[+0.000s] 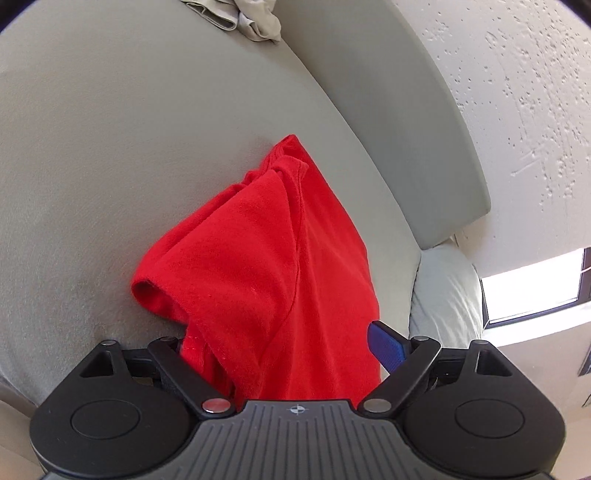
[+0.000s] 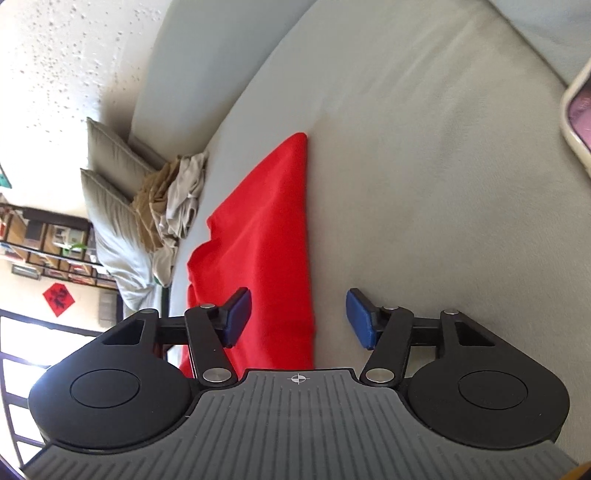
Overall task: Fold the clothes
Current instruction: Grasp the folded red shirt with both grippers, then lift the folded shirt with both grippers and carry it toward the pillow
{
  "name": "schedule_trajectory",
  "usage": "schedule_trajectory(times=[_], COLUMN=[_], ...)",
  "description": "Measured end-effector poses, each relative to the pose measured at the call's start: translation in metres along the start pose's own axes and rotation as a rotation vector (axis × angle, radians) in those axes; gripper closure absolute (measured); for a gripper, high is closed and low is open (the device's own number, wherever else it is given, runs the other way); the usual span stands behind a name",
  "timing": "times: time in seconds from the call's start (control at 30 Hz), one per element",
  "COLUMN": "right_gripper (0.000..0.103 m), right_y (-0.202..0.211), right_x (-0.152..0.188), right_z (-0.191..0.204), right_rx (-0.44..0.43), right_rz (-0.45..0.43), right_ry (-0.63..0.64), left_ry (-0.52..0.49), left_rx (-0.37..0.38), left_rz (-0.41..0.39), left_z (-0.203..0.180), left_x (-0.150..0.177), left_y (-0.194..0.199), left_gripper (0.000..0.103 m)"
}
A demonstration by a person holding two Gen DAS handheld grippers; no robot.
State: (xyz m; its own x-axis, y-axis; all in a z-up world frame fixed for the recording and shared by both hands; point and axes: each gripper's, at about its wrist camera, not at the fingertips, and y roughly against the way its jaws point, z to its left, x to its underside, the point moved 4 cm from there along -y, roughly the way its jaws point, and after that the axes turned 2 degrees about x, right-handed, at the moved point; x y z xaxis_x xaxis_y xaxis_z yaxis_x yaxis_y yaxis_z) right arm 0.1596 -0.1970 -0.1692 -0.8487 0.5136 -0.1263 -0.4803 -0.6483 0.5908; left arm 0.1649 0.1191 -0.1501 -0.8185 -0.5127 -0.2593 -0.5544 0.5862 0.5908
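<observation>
A red T-shirt lies folded lengthwise on the grey bed sheet. In the left wrist view its sleeve end bunches up between the wide-spread fingers of my left gripper; the right blue pad shows and the left pad is hidden by cloth. The jaws are open around the fabric. In the right wrist view the shirt runs away as a long red strip. My right gripper is open, its left pad over the shirt's edge and its right pad over bare sheet.
A pile of beige and tan clothes lies near the pillows at the bed's head; it also shows in the left wrist view. A grey headboard cushion lines the wall. A phone-like object lies at the right edge.
</observation>
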Motion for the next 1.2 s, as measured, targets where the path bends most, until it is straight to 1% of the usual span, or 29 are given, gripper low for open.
schedule_trajectory(times=[0.07,0.17,0.27,0.37,0.4,0.43,0.47,0.5,0.53,0.57,0.6,0.67,0.7,0.8,0.87,0.97,1.03,1.07,1.17,1.2], right_gripper=[0.042,0.042,0.042,0.043,0.045,0.053,0.058,0.067,0.073,0.075,0.077,0.079,0.079,0.080,0.080,0.080,0.081,0.081,0.081,0.081], right_y=[-0.013,-0.037,-0.062,-0.076,-0.076,-0.075,-0.073,-0.070,-0.067,-0.065,-0.063,-0.057,-0.051,-0.029,0.001,0.056,0.098,0.121,0.191,0.215], right_x=[-0.011,-0.021,-0.025,-0.021,-0.018,-0.015,-0.013,-0.012,-0.010,-0.009,-0.006,0.001,0.005,0.016,0.023,0.027,0.026,0.021,0.004,-0.004], right_z=[0.002,0.010,0.025,0.038,0.039,0.040,0.039,0.037,0.036,0.035,0.039,0.054,0.060,0.080,0.083,0.074,0.061,0.054,0.035,0.030], right_rx=[-0.020,-0.033,-0.030,-0.035,-0.030,-0.025,-0.013,-0.006,0.006,0.019,0.049,0.127,0.158,0.248,0.269,0.269,0.283,0.300,0.359,0.388], right_rz=[0.034,0.066,0.071,0.025,0.005,-0.015,-0.028,-0.039,-0.048,-0.057,-0.070,-0.103,-0.113,-0.139,-0.144,-0.161,-0.196,-0.226,-0.321,-0.369], right_ry=[-0.011,0.013,0.096,0.254,0.278,0.297,0.297,0.278,0.255,0.233,0.236,0.286,0.308,0.369,0.371,0.354,0.339,0.337,0.334,0.335], left_ry=[-0.013,0.017,0.038,0.018,0.008,-0.004,-0.038,-0.073,-0.107,-0.142,-0.190,-0.261,-0.297,-0.392,-0.454,-0.526,-0.568,-0.588,-0.670,-0.689], left_rx=[0.004,0.026,0.041,0.025,0.015,0.003,-0.045,-0.093,-0.141,-0.188,-0.229,-0.263,-0.276,-0.257,-0.232,-0.166,-0.111,-0.079,0.020,0.053], left_rz=[0.011,0.017,0.023,0.032,0.034,0.036,0.036,0.036,0.036,0.035,0.033,0.023,0.018,0.028,0.041,0.076,0.105,0.120,0.130,0.125], left_z=[0.001,0.005,0.007,0.002,0.000,-0.003,-0.007,-0.011,-0.015,-0.019,-0.027,-0.044,-0.052,-0.085,-0.107,-0.141,-0.167,-0.182,-0.240,-0.258], left_x=[-0.001,-0.006,-0.010,-0.011,-0.010,-0.009,-0.007,-0.005,-0.004,-0.002,0.000,0.005,0.008,0.027,0.044,0.075,0.099,0.111,0.142,0.150], left_y=[-0.001,-0.005,-0.009,-0.010,-0.009,-0.009,-0.008,-0.006,-0.005,-0.004,-0.003,0.001,0.003,0.014,0.021,0.021,0.014,0.009,-0.021,-0.029], left_gripper=[0.019,0.018,0.017,0.016,0.017,0.019,0.031,0.047,0.055,0.069,0.075,0.077,0.078,0.078,0.078,0.078,0.078,0.078,0.079,0.079])
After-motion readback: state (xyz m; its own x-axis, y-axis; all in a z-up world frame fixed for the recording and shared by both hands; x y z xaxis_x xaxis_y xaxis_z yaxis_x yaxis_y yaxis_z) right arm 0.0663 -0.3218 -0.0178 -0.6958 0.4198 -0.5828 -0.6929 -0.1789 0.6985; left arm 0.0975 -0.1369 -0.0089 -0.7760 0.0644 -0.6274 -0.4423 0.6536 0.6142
